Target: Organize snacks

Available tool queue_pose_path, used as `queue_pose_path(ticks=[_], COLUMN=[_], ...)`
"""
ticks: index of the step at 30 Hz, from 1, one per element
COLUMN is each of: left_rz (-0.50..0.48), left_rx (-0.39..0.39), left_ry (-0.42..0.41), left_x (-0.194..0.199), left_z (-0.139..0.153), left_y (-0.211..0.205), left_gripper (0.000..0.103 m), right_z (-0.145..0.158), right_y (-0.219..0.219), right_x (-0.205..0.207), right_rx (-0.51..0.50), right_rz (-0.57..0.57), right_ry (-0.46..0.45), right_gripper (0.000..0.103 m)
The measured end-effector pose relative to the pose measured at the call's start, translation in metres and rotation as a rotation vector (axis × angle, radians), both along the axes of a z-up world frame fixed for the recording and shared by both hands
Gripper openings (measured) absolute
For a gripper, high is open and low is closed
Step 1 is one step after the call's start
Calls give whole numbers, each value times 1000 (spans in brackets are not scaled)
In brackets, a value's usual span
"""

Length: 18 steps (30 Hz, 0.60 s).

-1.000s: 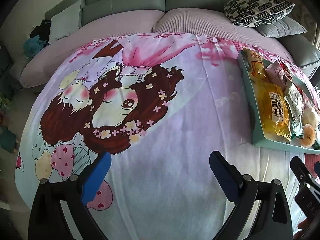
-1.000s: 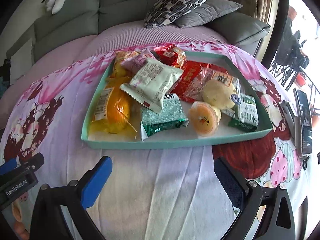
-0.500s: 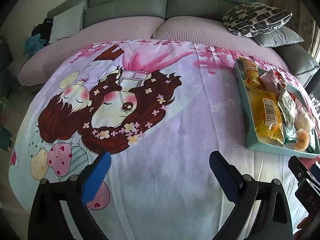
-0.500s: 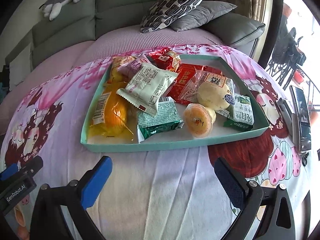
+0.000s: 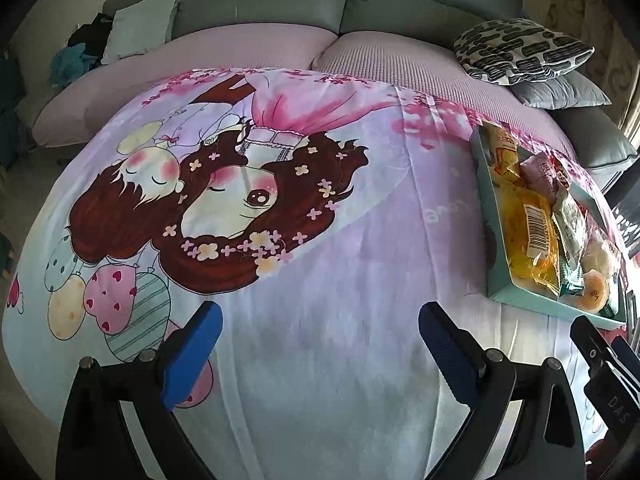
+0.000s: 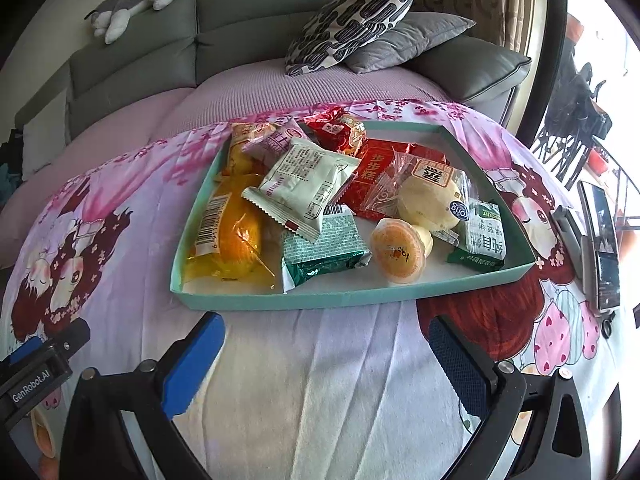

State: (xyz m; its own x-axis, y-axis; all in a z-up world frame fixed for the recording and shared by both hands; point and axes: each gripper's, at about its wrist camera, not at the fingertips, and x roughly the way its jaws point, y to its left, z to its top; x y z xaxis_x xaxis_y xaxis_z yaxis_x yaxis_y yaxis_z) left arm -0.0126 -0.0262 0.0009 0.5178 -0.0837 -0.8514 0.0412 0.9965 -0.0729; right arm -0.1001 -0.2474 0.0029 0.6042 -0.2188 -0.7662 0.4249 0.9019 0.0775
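The right gripper (image 6: 324,344) hovers over the cartoon-print cloth (image 6: 320,380) with its jaws spread wide and nothing between them. Just ahead lies the teal tray (image 6: 360,298), holding the snacks: a yellow packet (image 6: 232,236) at the left, a white packet (image 6: 306,184) leaning over a green packet (image 6: 324,248), an orange jelly cup (image 6: 398,254), a wrapped bun (image 6: 430,202) and a red packet (image 6: 372,172). A phone (image 6: 604,240) lies on the cloth to the right. The left gripper (image 5: 320,340), also wide open and empty, hangs over bare cloth, with the tray (image 5: 492,216) off to its right.
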Motion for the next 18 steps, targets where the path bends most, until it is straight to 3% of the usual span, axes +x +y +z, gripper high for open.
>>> queue_pose_path(ticks=[18], left_rz=[-9], left_rx=[6], left_ry=[2], left_x=[0], left_z=[0], left_y=[-2], left_gripper=[99], right_z=[-2], right_y=[-1], right_x=[0], right_rx=[4], right_rz=[-5], right_ry=[5], right_gripper=[103])
